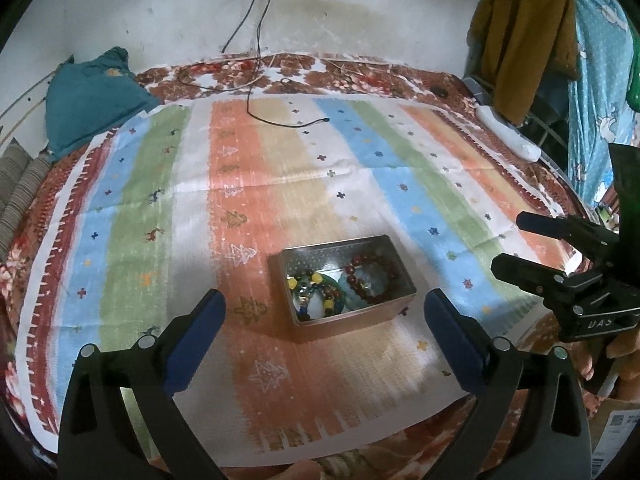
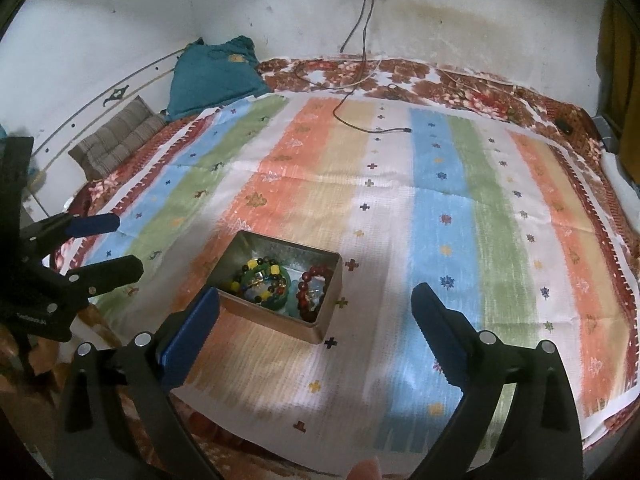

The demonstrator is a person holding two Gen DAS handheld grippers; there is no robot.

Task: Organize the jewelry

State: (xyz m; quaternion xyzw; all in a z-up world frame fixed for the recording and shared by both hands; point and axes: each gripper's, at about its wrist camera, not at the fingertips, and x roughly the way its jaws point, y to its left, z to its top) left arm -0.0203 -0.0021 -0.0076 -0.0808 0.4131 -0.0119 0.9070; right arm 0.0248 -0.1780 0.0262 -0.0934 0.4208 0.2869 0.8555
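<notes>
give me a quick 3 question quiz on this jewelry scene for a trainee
1. True or false: the metal tin has its lid on.
2. Where does the dark red bead bracelet lie? A) on the striped cloth B) in the tin C) in the right gripper
3. How do the jaws of the left gripper and right gripper stand?

Key
1. False: it is open at the top.
2. B, beside a green bangle with mixed beads.
3. Both wide apart, nothing between them.

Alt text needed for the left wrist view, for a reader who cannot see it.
An open metal tin holding beaded bracelets sits on a striped cloth, beyond the wide-open, empty left gripper. The right gripper, also open and empty, is at the right edge.
</notes>
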